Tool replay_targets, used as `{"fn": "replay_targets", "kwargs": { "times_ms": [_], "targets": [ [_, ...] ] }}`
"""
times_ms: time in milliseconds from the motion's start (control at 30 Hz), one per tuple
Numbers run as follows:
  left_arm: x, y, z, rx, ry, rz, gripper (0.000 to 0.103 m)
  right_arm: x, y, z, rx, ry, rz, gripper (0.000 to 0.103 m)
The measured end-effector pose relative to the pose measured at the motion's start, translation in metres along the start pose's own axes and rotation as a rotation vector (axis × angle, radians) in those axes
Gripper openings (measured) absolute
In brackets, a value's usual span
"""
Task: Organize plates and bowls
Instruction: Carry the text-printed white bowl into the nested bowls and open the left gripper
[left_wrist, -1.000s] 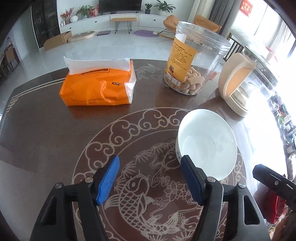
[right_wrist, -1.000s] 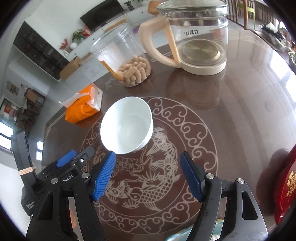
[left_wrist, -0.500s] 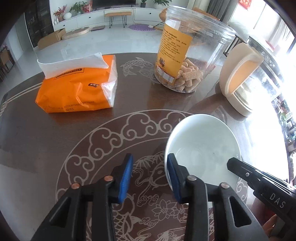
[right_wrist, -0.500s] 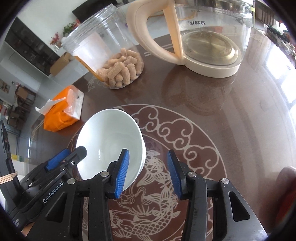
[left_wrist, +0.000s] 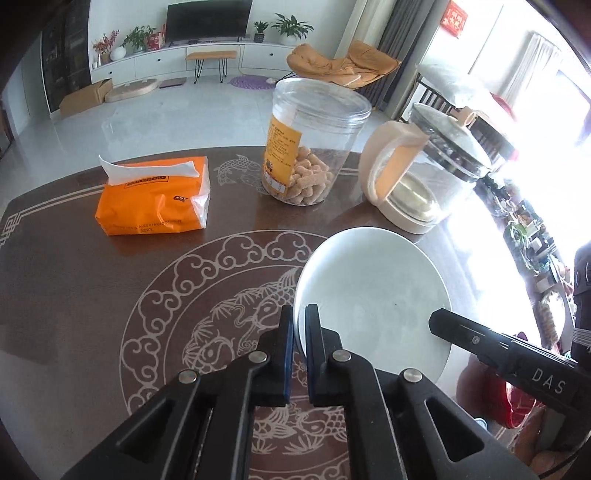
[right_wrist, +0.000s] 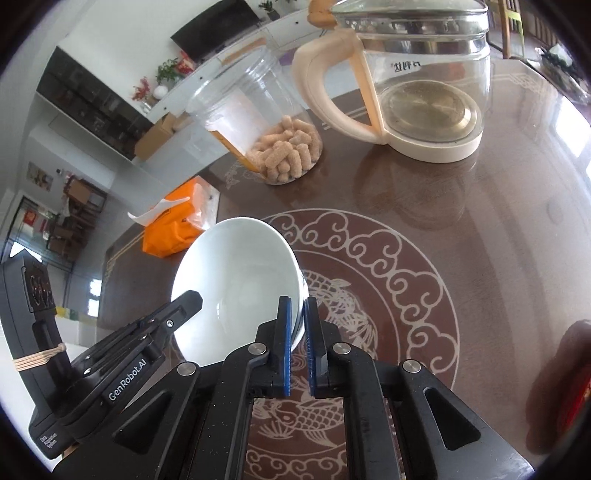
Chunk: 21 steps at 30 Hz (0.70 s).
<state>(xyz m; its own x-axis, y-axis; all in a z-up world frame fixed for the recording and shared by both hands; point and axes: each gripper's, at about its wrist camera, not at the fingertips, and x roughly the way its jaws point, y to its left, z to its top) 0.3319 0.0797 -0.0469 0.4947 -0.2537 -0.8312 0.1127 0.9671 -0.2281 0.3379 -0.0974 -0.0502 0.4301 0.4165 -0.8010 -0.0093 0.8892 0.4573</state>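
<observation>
With both claws clamped on the white bowl (left_wrist: 373, 295), we judge that we are at the pick-up step, the bowl just gripped and ready to be carried to wherever the plates and bowls are to be stacked (no plate and no stack shows in either view, so we cannot tell where that is). Nearest us, the left gripper (left_wrist: 300, 325) has its blue pads drawn together on the bowl's near-left rim, the thin wall pinched between them. The right gripper (right_wrist: 297, 317) is likewise closed down on the rim at the opposite side, one pad inside the bowl and one outside. Between the two grips the bowl sits over the middle of the table (left_wrist: 74, 280), above the fish-and-cloud medallion, and it looks tilted, though we cannot tell whether its foot is clear of the tabletop. The next move, as we judge it, calls for both hands to rise and travel together, keeping level with each other so the rim is not twisted or wrenched from a pad. Farther off, toward the table's far edge, stand the orange tissue pack (left_wrist: 153, 199), the clear snack jar (left_wrist: 306, 147) and the glass kettle (left_wrist: 424, 173), all well apart from the bowl; a lift should stay clear of the kettle, the nearest of them.
</observation>
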Motion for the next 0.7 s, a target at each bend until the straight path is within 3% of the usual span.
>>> {"fn": "replay_targets", "kwargs": {
  "times_ms": [200,367,533,700],
  "targets": [
    [-0.069,-0.045,-0.055,0.064,-0.05,-0.069,0.006,-0.089,-0.002,-0.048,-0.033,-0.037,0.037,0.01],
    [-0.084,-0.079,-0.11,0.076,-0.02,-0.144,0.006,-0.144,-0.021,-0.103,-0.043,-0.047,-0.001,0.01],
    [-0.068,-0.109,-0.151,0.089,0.028,-0.151,0.006,-0.157,-0.058,-0.149,-0.005,-0.028,-0.054,0.011],
    [-0.051,-0.126,-0.176,0.087,0.066,-0.141,0.007,-0.152,-0.093,-0.171,0.057,-0.029,-0.069,0.01]
  ]
}}
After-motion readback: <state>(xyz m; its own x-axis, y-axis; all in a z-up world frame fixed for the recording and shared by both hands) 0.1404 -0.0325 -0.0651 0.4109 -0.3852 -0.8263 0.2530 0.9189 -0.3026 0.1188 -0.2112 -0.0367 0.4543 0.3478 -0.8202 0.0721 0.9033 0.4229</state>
